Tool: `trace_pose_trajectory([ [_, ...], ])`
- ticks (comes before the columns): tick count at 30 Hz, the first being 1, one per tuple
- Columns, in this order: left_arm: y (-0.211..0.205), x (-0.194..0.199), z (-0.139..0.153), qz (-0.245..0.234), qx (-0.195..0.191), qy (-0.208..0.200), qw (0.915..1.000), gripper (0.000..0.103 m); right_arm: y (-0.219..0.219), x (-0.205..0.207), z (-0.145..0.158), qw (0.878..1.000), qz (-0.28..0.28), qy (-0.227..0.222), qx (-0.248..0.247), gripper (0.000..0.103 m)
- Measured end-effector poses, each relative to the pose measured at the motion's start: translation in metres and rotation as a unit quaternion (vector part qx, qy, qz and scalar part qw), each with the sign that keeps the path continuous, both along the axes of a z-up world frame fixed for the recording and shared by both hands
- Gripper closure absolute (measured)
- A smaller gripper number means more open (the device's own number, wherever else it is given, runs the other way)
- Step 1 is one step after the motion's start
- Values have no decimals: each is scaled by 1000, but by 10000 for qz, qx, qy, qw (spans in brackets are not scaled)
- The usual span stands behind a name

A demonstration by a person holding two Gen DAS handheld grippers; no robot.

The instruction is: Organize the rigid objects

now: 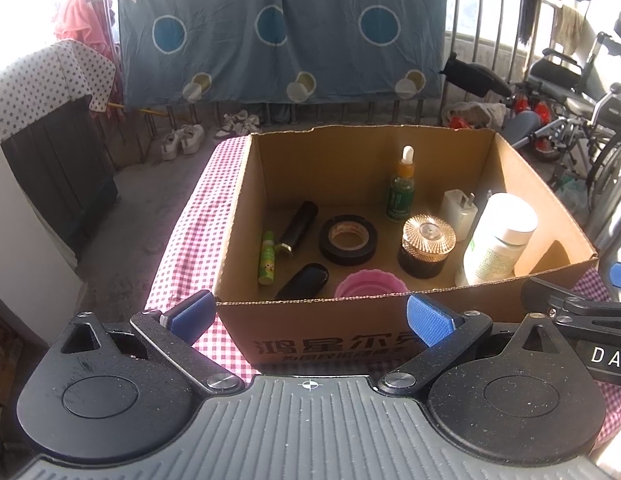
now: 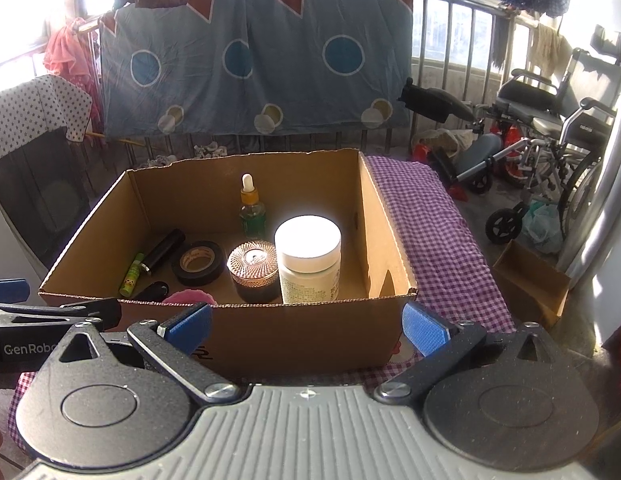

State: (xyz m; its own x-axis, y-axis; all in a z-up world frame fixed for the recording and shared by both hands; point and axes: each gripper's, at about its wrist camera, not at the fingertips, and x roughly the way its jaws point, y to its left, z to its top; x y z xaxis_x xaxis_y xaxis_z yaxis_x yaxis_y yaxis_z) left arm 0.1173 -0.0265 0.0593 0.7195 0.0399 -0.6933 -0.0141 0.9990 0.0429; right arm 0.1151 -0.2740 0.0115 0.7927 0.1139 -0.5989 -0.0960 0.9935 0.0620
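An open cardboard box point(image 1: 270, 184) point(image 2: 386, 232) stands on a checked cloth. Inside it are a dropper bottle point(image 1: 401, 190) point(image 2: 252, 210), a black tape roll point(image 1: 348, 239) point(image 2: 198, 262), a gold-lidded jar point(image 1: 426, 246) point(image 2: 254, 270), a white bottle point(image 1: 498, 240) point(image 2: 308, 258), a white charger plug point(image 1: 458, 208), a pink cup point(image 1: 370, 286) point(image 2: 188, 297), a green tube point(image 1: 267, 258) point(image 2: 131, 274) and two black tubes point(image 1: 298, 226) point(image 1: 304, 280). My left gripper point(image 1: 310, 316) and right gripper point(image 2: 306, 322) both hang open and empty just in front of the box's near wall.
The checked cloth point(image 2: 438, 224) covers the table under the box. A small cardboard box point(image 2: 530, 280) lies on the floor at right, beside a wheelchair point(image 2: 550, 140). A blue sheet point(image 1: 278, 32) hangs on the railing behind. A covered cabinet point(image 1: 50, 128) stands at left.
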Motion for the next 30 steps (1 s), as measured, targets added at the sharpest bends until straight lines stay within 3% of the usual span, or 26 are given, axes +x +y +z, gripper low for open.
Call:
trace_pose_trajectory([
  [30, -2, -3, 3, -1, 13, -27, 10000, 1, 1, -3, 1, 10000, -41, -18, -15, 0],
])
